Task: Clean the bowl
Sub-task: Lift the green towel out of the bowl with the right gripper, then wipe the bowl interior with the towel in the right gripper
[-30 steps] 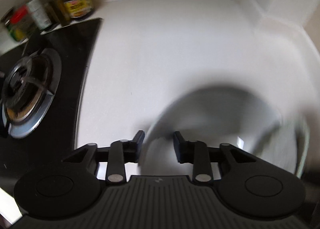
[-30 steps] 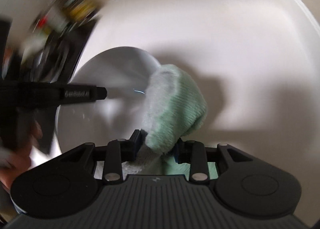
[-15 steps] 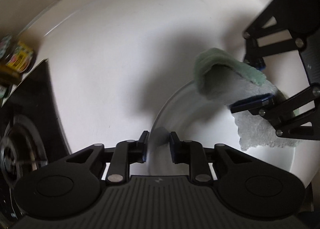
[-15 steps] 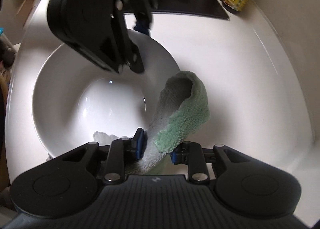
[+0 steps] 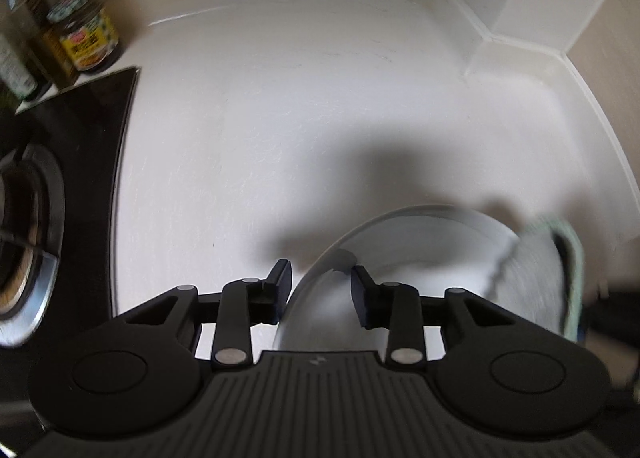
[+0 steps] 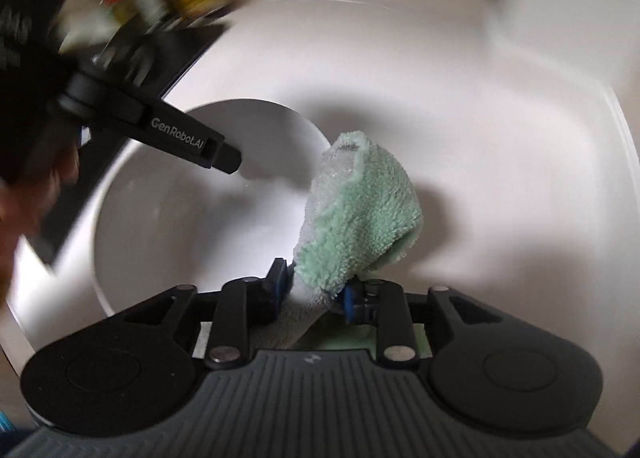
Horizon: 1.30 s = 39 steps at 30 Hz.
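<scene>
The white bowl (image 5: 420, 250) sits on the white counter, blurred by motion. My left gripper (image 5: 320, 286) straddles its near rim; its jaws are opening and the pads stand clear of the rim. From the right wrist, the left gripper (image 6: 232, 160) reaches over the bowl (image 6: 180, 226) at its far left edge. My right gripper (image 6: 314, 290) holds a green and grey cloth (image 6: 360, 210), which stands up over the bowl's right rim. Its jaws are opening, with the pads still against the cloth. The cloth (image 5: 536, 270) shows blurred at the right of the left wrist view.
A black hob (image 5: 80, 130) with a gas burner (image 5: 24, 242) lies left of the bowl. Jars (image 5: 86, 40) and bottles stand behind it by the wall. The white counter (image 5: 320, 98) runs back to a wall corner. A hand (image 6: 24, 194) grips the left tool.
The left jaws have spread wider around the bowl's rim. The right gripper has swept the cloth round the bowl to its right rim. Both views have swung.
</scene>
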Motion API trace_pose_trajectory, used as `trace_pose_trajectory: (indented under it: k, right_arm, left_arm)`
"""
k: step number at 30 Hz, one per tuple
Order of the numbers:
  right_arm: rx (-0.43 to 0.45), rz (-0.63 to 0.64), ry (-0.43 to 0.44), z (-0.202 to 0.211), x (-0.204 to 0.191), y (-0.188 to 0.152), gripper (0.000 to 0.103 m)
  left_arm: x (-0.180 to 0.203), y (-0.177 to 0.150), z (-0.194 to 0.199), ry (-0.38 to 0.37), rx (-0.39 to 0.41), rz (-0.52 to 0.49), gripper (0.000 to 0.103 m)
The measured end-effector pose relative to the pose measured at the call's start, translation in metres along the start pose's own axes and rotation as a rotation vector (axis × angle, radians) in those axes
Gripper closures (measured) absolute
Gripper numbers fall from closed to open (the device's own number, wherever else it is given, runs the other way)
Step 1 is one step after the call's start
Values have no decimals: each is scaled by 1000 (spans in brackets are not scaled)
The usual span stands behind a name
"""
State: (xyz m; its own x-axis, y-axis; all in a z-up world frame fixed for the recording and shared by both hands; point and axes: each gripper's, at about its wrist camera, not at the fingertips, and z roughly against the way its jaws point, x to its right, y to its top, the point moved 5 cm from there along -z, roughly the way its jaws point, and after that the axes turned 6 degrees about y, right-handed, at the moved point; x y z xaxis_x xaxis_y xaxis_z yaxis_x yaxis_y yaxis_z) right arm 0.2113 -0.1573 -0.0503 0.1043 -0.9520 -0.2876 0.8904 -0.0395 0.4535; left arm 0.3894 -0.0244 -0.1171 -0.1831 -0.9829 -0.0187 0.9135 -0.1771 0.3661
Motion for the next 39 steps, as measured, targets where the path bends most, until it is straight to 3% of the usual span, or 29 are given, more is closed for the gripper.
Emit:
trace_pose_trajectory:
  k: [3,5,8,11,12,15,17,19,21,24,25,26,28,32,34,39]
  right_arm:
    - [18,-284,125,18,20,-17,74]
    - [10,-305,155,24,23,-14,77]
    - [62,-154,85,45,27,-1,90]
    - [167,77,15,59,16,19,95]
    - [208,142,32,65,8,27,95]
    - [281,213,168,72,-15,53,95]
    - [329,216,313,76,-33,69,95]
    - [387,169,457,86,-42,82,95]
    - [404,127,534,84,-43,92,95]
    - [319,174,432,57,-37,92,95]
    - [280,245,339,42,-35,87,95]
    - [225,371,190,18,-33,77,95]
    - [176,558,44,-13,-33,64,95]
    - [147,884,-34,-38,-42,45,95]
    - [124,951,-32,-39,-45,43,95]
    - [-29,1117,35,-43,-54,46,94]
  left_arm:
    - [1,-6,10,22,9,41,58]
    - [1,-9,14,33,-4,30,67]
    - [-6,-18,20,-9,-54,-8,86]
    - [-12,-28,27,-40,-68,-17,92]
    - [-14,-32,30,-43,-67,-18,92]
    - [-20,-43,39,-51,-56,-2,93]
    - [-23,-46,41,-68,-55,17,92]
    - [-28,-48,41,-91,-59,54,92]
    - [-32,-49,41,-108,-65,77,92]
    - [-34,-50,41,-115,-69,92,92]
    - [-33,-50,41,-113,-69,92,92]
    - [-33,-49,41,-110,-69,90,91]
    - [-31,-49,40,-94,-69,79,89]
    - [-26,-48,37,-60,-70,46,89]
    - [-24,-48,34,-42,-71,23,89]
    - [-25,-45,30,-53,-64,25,88]
